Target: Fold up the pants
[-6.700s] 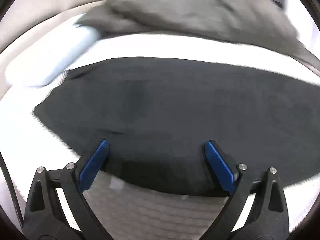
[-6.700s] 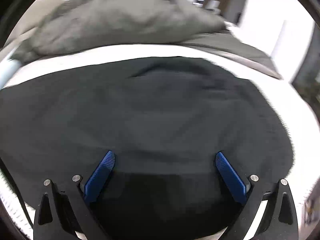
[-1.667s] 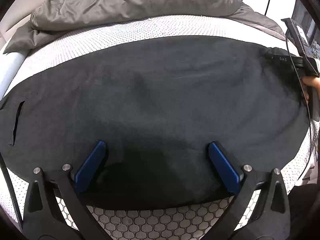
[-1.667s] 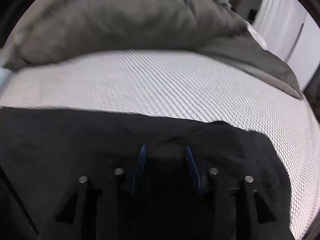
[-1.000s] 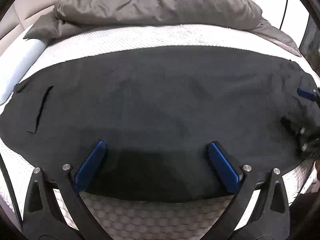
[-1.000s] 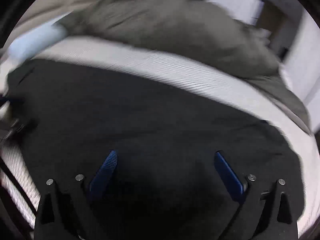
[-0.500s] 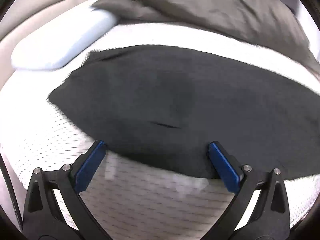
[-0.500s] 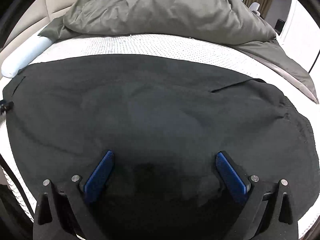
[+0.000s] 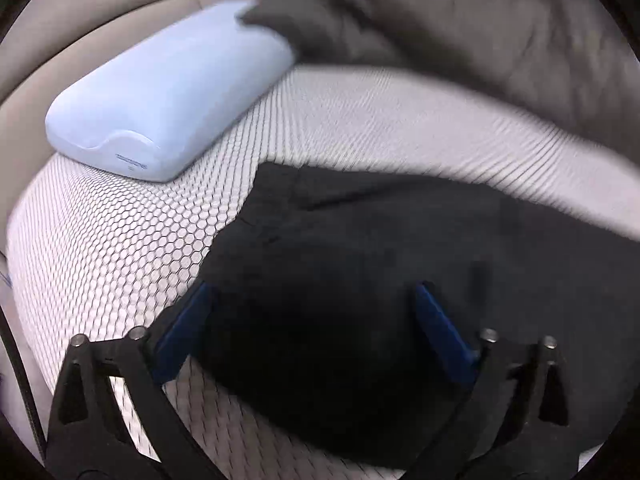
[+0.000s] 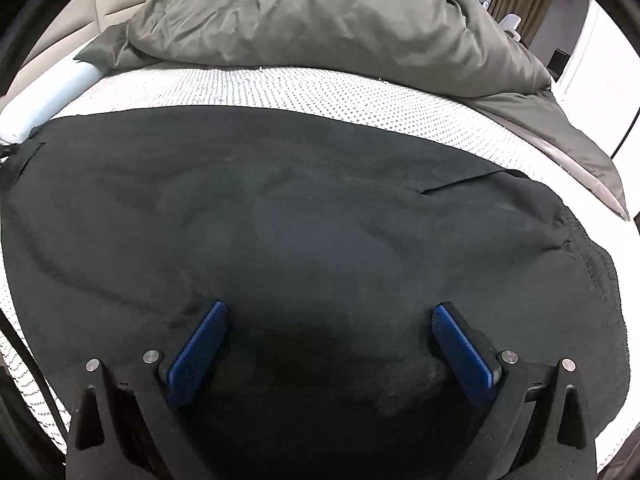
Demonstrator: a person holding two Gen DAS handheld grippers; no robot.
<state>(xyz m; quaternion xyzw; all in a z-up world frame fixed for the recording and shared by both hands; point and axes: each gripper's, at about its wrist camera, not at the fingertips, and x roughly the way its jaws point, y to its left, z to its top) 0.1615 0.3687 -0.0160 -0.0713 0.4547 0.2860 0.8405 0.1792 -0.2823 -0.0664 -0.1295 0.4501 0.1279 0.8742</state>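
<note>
— What lay around the black pants [image 10: 304, 216]?
— They were spread flat on the white patterned mattress [image 10: 360, 96]. A crumpled grey duvet [image 10: 340, 20] was heaped beyond the pants, and a pale blue pillow [image 9: 168, 96] sat beyond their left end, apart from the cloth.
— And the claws?
— The left gripper [image 9: 312, 320] was spread wide over the pants' left edge, holding nothing. The right gripper [image 10: 328, 336] was equally wide above the pants' middle, empty.

The grey duvet [image 9: 480, 32] is smeared by blur — the black pants [image 9: 400, 280] run off frame.
</note>
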